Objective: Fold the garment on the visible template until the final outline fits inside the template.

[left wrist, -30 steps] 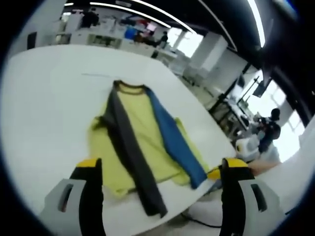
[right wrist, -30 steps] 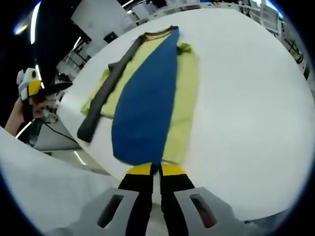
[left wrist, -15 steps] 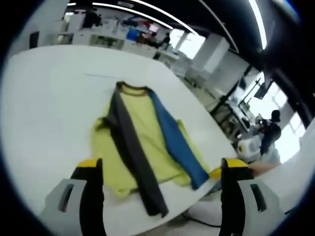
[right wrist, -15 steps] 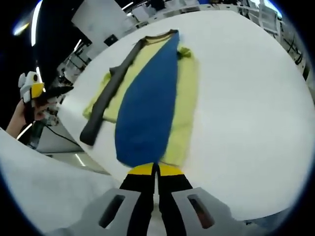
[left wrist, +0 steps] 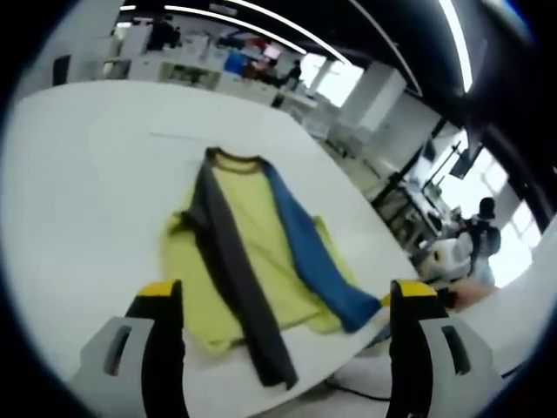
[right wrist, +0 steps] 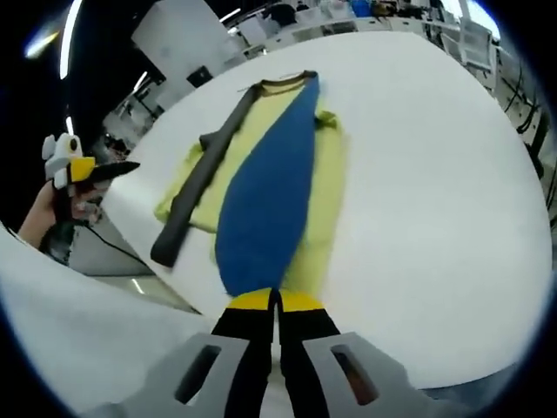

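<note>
A yellow shirt (left wrist: 252,252) lies flat on the white table (left wrist: 78,174), collar at the far end. Its grey sleeve (left wrist: 235,270) is folded down across the body, and so is its blue sleeve (left wrist: 309,252). In the right gripper view, my right gripper (right wrist: 275,300) is shut on the cuff of the blue sleeve (right wrist: 261,209) at the near table edge, and the grey sleeve (right wrist: 196,187) lies to its left. My left gripper (left wrist: 285,292) hangs open above the near edge with nothing between its fingers. It also appears at the left as the left gripper (right wrist: 87,170), held in a hand.
The near edge of the table (right wrist: 418,200) runs just under both grippers, with floor and a dark cable (right wrist: 104,235) below it. A faint line (left wrist: 170,135) crosses the tabletop beyond the collar. Desks and a standing person (left wrist: 479,231) fill the room behind.
My right gripper has drawn back a little with the blue cuff, so the sleeve end lifts and shifts toward the table edge. The left gripper stays open and has hardly moved.
</note>
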